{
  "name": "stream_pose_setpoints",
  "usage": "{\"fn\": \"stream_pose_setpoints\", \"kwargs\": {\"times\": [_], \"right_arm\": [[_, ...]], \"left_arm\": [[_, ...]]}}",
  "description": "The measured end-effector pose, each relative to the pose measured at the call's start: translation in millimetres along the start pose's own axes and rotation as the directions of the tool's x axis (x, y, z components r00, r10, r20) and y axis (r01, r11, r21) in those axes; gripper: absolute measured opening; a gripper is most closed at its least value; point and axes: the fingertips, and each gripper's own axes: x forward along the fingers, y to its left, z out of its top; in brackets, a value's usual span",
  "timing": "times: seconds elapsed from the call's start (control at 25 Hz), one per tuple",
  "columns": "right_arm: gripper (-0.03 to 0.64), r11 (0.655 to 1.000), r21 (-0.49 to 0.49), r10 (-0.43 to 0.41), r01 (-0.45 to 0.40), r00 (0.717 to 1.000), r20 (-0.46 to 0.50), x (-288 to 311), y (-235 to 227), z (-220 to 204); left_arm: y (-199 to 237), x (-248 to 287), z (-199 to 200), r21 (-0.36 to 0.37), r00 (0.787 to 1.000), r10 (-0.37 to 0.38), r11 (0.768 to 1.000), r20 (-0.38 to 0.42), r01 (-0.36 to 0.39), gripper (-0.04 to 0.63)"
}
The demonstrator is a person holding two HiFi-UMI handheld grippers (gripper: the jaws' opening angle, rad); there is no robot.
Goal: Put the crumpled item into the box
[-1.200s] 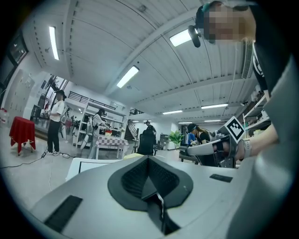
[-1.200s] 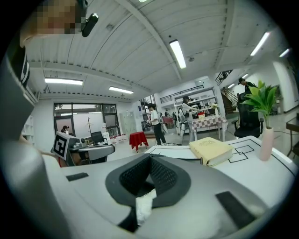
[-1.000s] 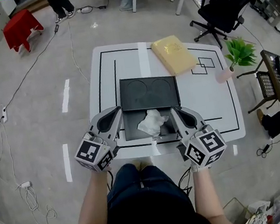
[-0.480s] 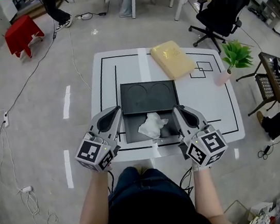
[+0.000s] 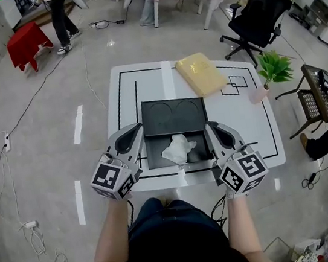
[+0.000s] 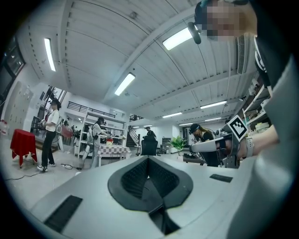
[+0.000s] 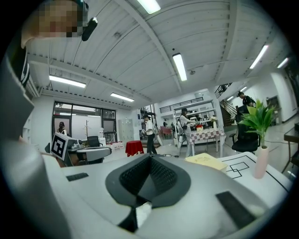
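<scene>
Crumpled item (image 5: 179, 148), frame centre, lies in box (image 5: 154, 148). Likely light, soft, compressible; pinch a raised fold. L gripper (image 5: 135, 131) and R gripper (image 5: 212, 129): jaws together, empty.

The crumpled item (image 5: 179, 149) lies in the box (image 5: 155, 153) on the table (image 5: 244, 133), a pad (image 5: 201, 74) behind it.

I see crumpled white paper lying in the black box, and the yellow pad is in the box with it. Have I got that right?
Not quite. The crumpled white paper does lie in the black box, but the yellow pad is not in it: it lies on the white table, beyond the box. The head view shows it.
</scene>
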Motion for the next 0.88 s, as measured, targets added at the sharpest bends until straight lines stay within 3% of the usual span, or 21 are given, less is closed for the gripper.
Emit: {"fn": "stream_pose_setpoints", "kwargs": {"times": [0.88], "right_arm": [[0.005,1.0,-0.013,0.004,-0.004,1.0,0.009,2.2,1.4,3.3]], "left_arm": [[5.9,-2.4,4.0,-0.009,1.0,0.018,1.0,0.019,-0.017,0.003]]}}
